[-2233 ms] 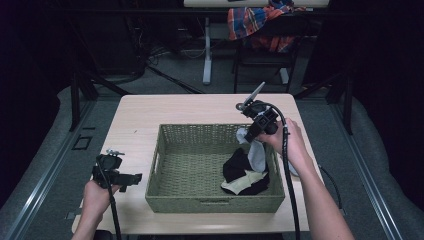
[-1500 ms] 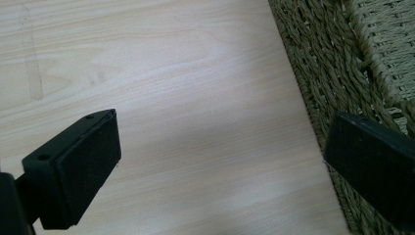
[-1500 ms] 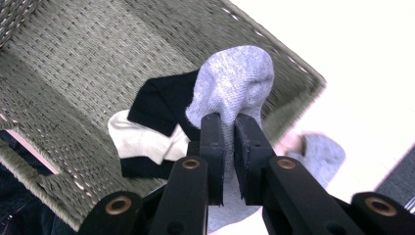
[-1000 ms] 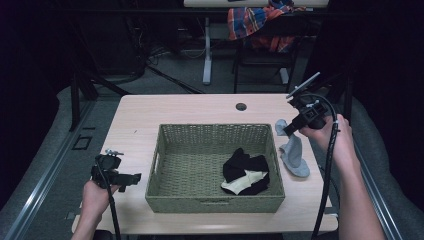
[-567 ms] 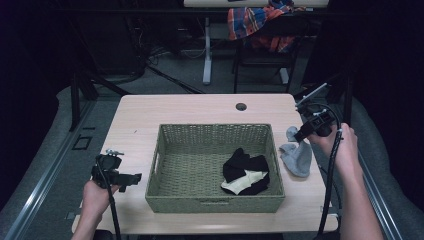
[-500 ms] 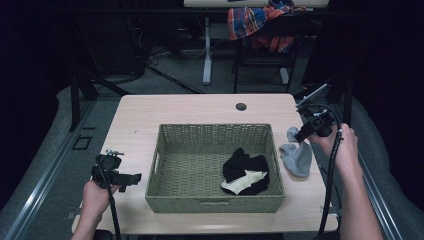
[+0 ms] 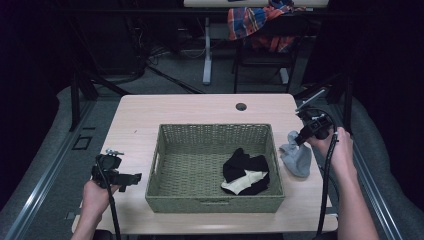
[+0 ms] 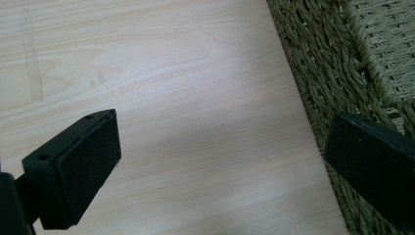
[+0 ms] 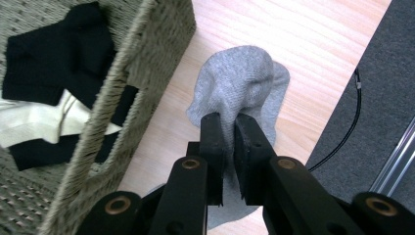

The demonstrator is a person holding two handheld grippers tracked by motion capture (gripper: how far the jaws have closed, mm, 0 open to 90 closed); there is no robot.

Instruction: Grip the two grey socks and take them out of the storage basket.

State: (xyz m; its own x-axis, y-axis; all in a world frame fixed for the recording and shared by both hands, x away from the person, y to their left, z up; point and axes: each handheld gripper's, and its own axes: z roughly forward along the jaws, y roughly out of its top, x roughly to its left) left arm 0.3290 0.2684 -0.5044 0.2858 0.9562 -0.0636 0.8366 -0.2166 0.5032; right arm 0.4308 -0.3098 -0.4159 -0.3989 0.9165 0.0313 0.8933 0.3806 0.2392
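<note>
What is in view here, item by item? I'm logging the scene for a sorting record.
basket: one, green woven, middle of the table.
black socks: count unclear, black, heaped in the basket's right part.
pale sock: one, cream, on the black heap.
grey sock: one, grey, on the table right of the basket, pinched at its top.
table: one, light wood.
checked cloth: one, red and blue, on a chair behind.
left tongs: black, open over bare table beside the basket.
right tongs: black, shut on the grey sock.
</note>
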